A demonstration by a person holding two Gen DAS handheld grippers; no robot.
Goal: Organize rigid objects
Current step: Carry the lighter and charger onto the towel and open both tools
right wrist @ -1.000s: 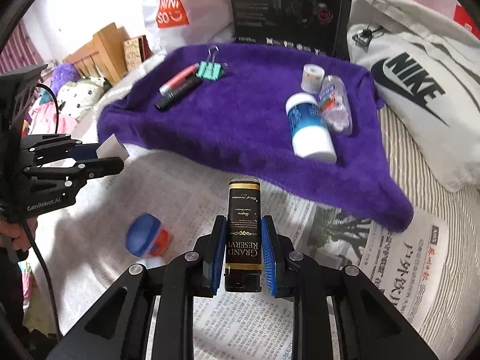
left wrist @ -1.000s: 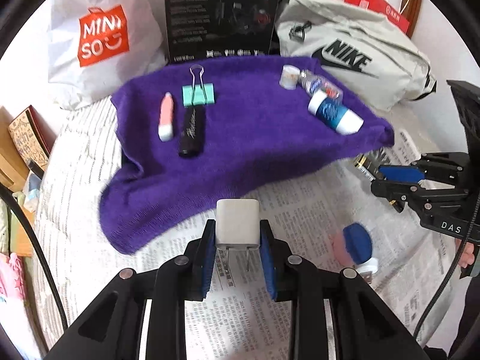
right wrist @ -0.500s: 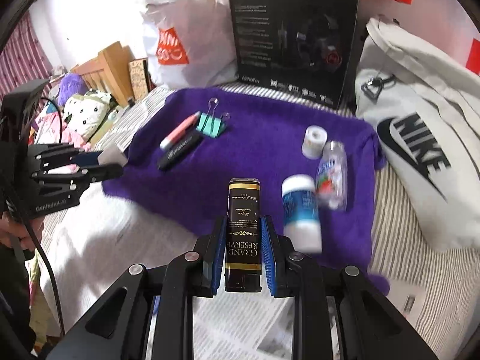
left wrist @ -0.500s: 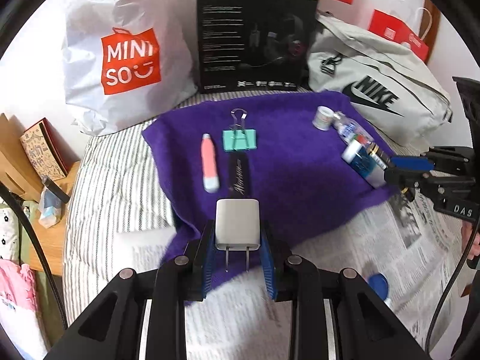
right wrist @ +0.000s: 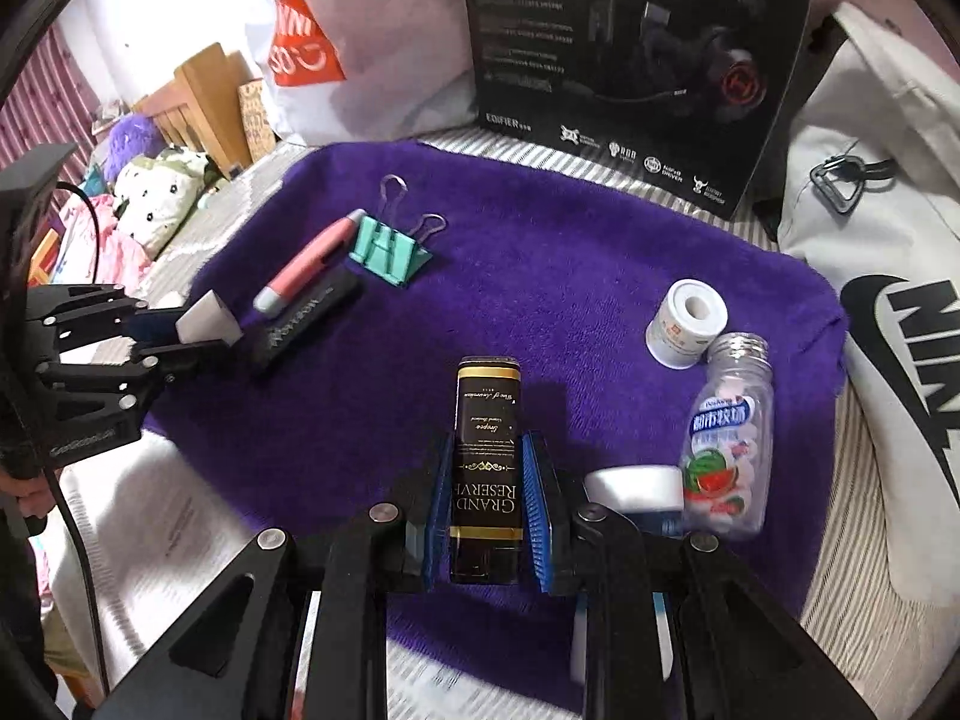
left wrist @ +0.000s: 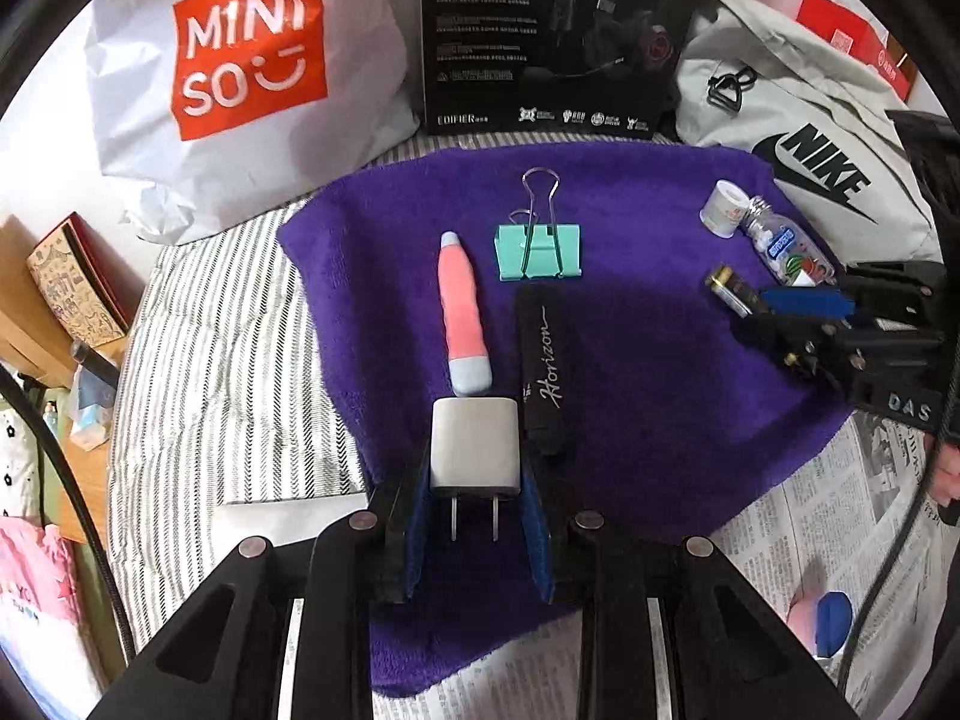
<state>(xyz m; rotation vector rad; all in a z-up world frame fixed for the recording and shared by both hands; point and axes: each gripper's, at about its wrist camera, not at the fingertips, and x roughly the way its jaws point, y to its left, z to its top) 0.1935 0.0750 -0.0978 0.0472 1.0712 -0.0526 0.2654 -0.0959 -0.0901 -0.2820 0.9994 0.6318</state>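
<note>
A white plug adapter sits clamped in the left tool, low centre of frame over the purple towel. The right tool grips a black Grand Reserve box, bottom centre, beside a mint bottle.

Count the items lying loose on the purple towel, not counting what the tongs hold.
6. Pink pen-shaped tube, teal binder clip and black Horizon case grouped left; white tape roll, clear candy bottle and white-capped jar right. Others may be hidden behind tongs.
</note>
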